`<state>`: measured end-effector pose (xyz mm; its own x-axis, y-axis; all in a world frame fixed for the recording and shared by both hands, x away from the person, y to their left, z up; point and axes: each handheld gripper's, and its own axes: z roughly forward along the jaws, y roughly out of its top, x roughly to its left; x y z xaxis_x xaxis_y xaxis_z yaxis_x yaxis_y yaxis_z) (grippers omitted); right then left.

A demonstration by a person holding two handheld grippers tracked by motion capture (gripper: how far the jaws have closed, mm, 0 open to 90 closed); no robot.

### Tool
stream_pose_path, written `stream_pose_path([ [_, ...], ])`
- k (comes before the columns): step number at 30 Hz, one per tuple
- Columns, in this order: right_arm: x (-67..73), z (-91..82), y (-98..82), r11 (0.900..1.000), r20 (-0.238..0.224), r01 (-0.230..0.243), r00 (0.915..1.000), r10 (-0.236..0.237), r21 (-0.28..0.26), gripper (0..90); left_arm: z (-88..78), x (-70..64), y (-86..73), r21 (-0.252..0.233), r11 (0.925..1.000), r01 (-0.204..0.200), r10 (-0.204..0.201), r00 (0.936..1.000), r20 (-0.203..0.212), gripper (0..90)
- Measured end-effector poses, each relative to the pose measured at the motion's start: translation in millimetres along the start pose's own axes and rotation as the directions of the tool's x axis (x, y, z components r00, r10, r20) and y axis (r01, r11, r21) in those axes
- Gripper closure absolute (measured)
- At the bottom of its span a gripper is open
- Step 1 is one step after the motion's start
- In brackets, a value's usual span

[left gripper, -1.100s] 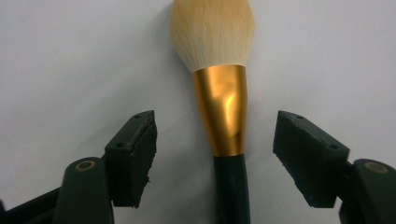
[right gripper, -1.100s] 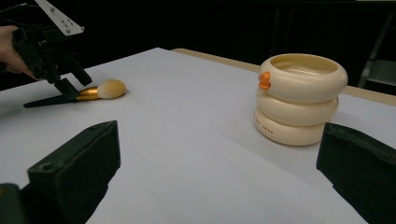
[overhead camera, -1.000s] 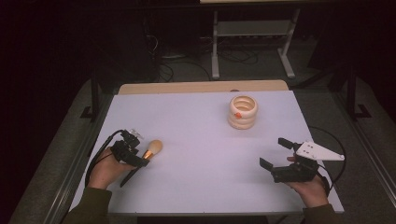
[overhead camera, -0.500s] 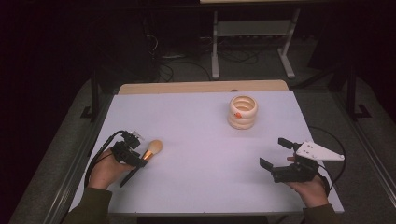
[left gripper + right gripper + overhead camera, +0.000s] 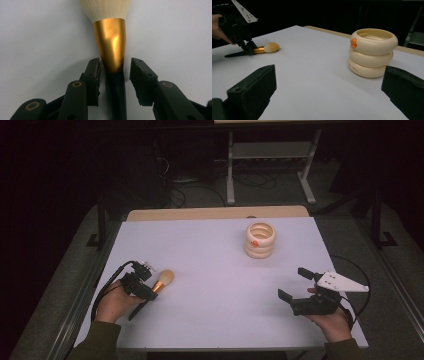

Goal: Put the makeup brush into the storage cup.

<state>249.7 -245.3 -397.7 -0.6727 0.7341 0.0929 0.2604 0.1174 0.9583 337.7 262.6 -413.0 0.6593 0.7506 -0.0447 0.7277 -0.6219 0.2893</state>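
Observation:
A makeup brush (image 5: 165,278) with a cream head, gold ferrule (image 5: 111,45) and black handle lies flat on the white table (image 5: 210,245) at the front left. My left gripper (image 5: 151,290) straddles it where ferrule meets handle. Its jaws have just been closing around the brush; the left pad (image 5: 93,75) sits against it, while a thin gap remains at the right pad (image 5: 140,77). My right gripper (image 5: 292,283) rests at the front right, open wide and holding nothing. From the right gripper view, the brush (image 5: 267,48) and left gripper (image 5: 249,48) lie far left.
A cream container (image 5: 260,240) shaped like stacked rings, with a small orange duck mark (image 5: 353,43), stands upright at the back right of the table. Beyond the far edge are a metal stand (image 5: 270,155) and cables on a dark floor.
The left gripper's jaws have narrowed around the brush. Both hands, the brush and the container stay where they were.

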Motion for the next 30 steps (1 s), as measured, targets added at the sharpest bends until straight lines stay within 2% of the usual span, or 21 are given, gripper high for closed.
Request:
stream_pose_path([
  [11,-0.1,-0.2,0.0,1.0,0.0,-0.005,1.0,0.005,-0.002,0.0,2.3,0.7,-0.8,0.012,0.9999,0.009,-0.009,0.9999,-0.006,65.7],
  [25,0.3,0.4,0.0,1.0,-0.002,-0.01,0.9999,0.01,0.0,0.0,4.0,-4.0,2.7,0.039,0.9992,0.008,-0.006,0.999,-0.045,70.1],
  [30,0.0,0.5,-0.2,1.0,-0.002,-0.01,0.9999,0.01,-0.001,0.0,3.7,-1.7,2.0,0.033,0.9994,0.009,-0.008,0.9993,-0.035,72.1],
])
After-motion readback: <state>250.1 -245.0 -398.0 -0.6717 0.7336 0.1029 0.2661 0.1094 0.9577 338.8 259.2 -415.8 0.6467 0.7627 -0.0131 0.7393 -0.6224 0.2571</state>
